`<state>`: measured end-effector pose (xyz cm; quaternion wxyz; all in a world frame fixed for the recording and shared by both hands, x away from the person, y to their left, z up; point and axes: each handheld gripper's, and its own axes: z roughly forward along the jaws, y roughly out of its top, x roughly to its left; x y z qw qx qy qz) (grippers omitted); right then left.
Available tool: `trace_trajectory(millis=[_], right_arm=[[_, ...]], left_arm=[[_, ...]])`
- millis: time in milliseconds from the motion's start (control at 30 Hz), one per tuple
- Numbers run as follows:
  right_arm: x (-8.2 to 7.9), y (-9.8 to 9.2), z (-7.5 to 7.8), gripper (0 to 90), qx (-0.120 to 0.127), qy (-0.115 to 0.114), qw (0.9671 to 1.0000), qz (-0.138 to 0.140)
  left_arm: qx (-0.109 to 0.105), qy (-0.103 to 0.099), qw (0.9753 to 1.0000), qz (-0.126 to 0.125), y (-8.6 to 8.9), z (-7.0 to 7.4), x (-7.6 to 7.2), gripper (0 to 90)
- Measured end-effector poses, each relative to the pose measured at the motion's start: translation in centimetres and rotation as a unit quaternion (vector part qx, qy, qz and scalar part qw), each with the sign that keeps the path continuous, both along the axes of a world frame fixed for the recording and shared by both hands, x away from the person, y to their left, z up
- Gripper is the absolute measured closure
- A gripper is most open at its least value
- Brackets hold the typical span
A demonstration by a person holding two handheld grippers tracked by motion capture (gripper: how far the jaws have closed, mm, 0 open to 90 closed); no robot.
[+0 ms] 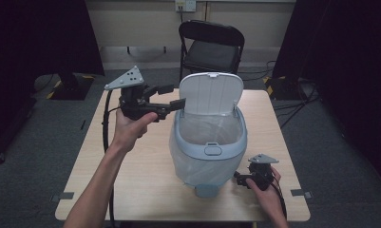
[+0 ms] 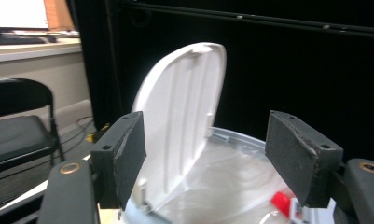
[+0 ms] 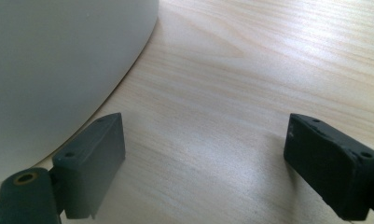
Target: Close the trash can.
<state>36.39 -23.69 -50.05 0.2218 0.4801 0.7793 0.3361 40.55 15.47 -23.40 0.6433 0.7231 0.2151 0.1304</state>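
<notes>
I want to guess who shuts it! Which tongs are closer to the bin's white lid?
Left. The left tongs sit open right at the raised lid's edge. The right tongs rest low on the table beside the bin's base, also open.

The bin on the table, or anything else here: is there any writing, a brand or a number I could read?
None can be read.
The bin and its raised lid bear no lettering.
The red and white item inside the bin may be printed, but it is too blurred to tell.
The wall plate is too small to read.
</notes>
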Motion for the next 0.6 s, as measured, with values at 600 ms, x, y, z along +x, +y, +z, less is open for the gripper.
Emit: trace_trajectory(millis=[600], right_arm=[[0.0,0.0,0.0,11.5,0.000,0.000,1.0000,-0.001]], left_arm=[[-0.022,0.027,0.9982,0.048,3.2,-1.1,2.0,39.3]])
